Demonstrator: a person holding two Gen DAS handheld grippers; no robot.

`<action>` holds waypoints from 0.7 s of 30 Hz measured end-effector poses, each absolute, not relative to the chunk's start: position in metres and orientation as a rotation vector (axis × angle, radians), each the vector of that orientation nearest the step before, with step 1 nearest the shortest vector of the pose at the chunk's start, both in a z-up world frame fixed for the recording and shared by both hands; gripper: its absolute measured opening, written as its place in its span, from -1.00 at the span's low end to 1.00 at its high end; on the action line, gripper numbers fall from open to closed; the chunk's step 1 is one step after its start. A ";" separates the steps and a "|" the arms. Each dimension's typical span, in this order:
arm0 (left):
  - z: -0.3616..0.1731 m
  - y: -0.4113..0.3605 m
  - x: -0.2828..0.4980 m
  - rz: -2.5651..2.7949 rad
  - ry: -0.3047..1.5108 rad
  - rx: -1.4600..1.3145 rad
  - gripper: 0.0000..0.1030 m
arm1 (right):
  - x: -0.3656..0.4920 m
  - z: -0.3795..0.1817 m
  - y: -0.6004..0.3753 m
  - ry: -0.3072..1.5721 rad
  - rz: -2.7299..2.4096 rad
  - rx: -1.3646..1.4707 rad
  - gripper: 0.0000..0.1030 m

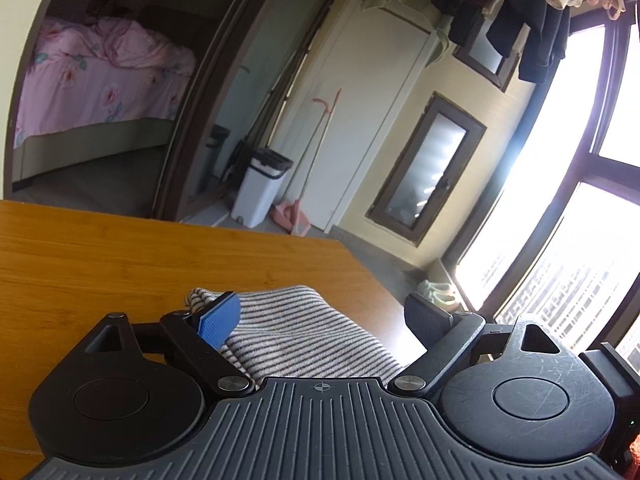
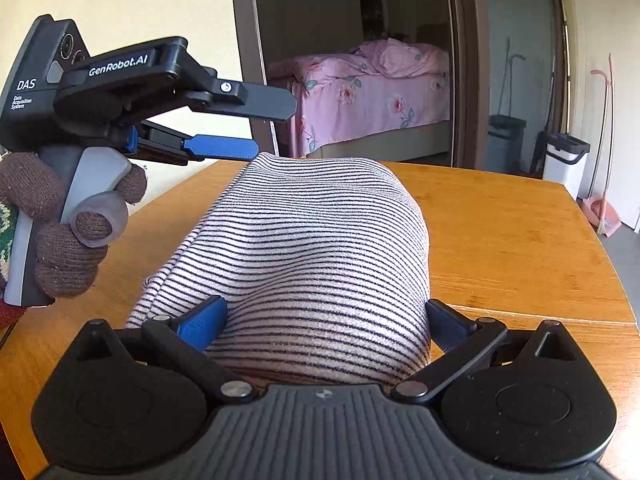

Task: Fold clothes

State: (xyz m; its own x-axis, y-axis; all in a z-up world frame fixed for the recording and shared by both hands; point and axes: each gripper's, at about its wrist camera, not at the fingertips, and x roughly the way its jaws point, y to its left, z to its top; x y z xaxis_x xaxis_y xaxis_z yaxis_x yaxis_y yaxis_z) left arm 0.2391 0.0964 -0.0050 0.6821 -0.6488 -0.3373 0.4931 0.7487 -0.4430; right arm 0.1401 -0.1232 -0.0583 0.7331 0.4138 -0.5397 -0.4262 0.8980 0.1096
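Note:
A folded white cloth with thin dark stripes [image 2: 320, 232] lies as a rounded bundle on the wooden table [image 2: 520, 240]. My right gripper [image 2: 324, 320] stands wide at its near end. The cloth fills the gap between the fingers and spreads on under the left finger. In the right wrist view my left gripper [image 2: 276, 128] hovers just above the cloth's far left corner, held by a hand in a brown knit glove [image 2: 68, 248], open with nothing between its fingers. In the left wrist view, my left gripper [image 1: 324, 314] is spread wide over the striped cloth [image 1: 296, 328].
The table's far edge [image 1: 240, 232] and right corner drop to the floor. Beyond stand a white bin [image 1: 262, 188], a pink dustpan with a broom [image 1: 292, 216] and a doorway to a pink bed [image 2: 372, 96]. Clothes hang overhead [image 1: 520, 12] by bright windows [image 1: 560, 200].

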 end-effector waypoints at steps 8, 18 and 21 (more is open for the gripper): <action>0.008 0.108 0.228 -0.627 0.383 -0.426 0.81 | 0.138 -0.058 -0.123 0.586 0.462 -0.020 1.00; -0.030 0.074 0.240 -0.686 0.573 -0.357 0.81 | 0.134 -0.058 -0.129 0.593 0.472 -0.021 1.00; -0.043 0.081 0.240 -0.670 0.574 -0.345 0.73 | 0.134 -0.044 -0.141 0.602 0.504 -0.014 1.00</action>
